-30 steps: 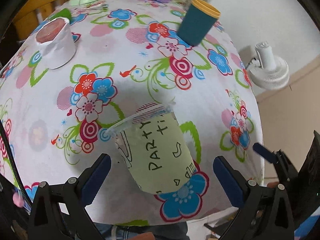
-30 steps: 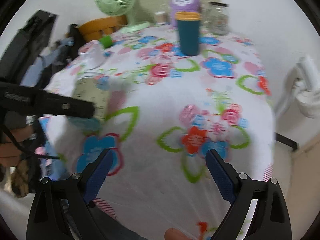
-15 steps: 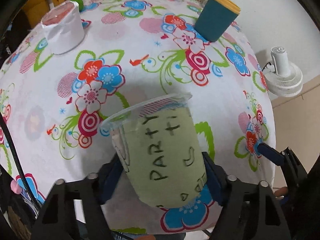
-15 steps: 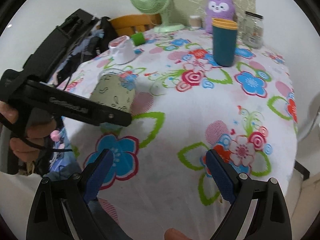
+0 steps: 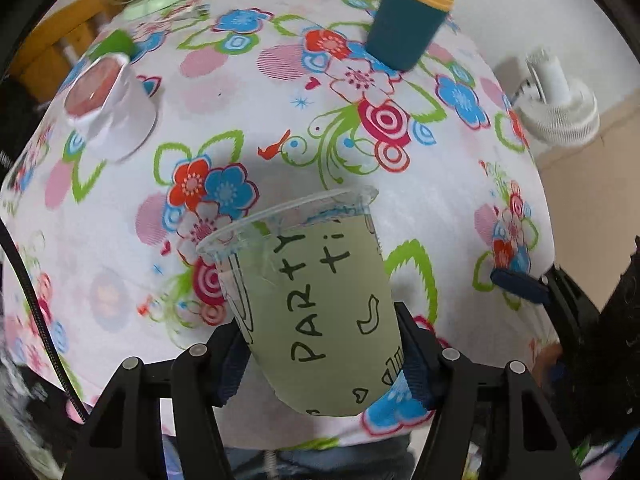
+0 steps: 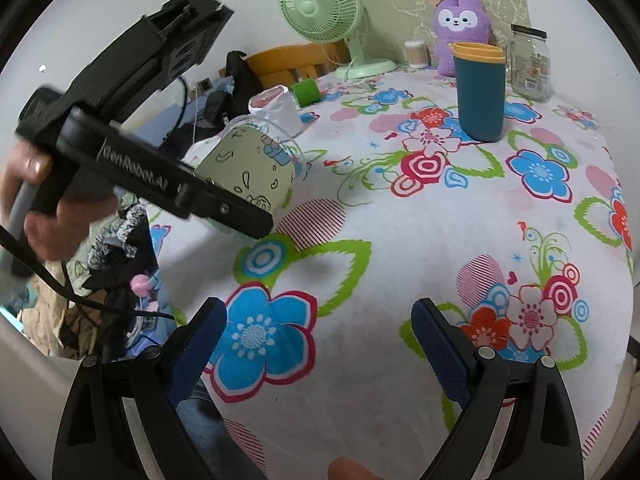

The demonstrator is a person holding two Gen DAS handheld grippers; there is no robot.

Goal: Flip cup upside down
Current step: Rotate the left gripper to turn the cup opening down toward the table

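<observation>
A clear plastic cup with a pale green "PARTY" sleeve (image 5: 320,312) is clamped between the pads of my left gripper (image 5: 320,364), lifted off the flowered tablecloth and tilted. In the right wrist view the same cup (image 6: 248,168) leans with its rim toward the table's middle, held by the black left gripper (image 6: 224,208). My right gripper (image 6: 320,344) is open and empty over the near part of the table.
A teal tumbler with a yellow rim (image 6: 478,92) stands at the back. A white paper-wrapped cup (image 5: 108,112), a green roll (image 6: 305,92), a glass jar (image 6: 528,64), a green fan (image 6: 324,4) and a purple plush (image 6: 460,28) stand further back. The table edge (image 5: 536,200) drops off at right.
My left gripper closed on the cup, lifted it off the cloth and tilted it. The right gripper stayed open and shifted its view toward the table.
</observation>
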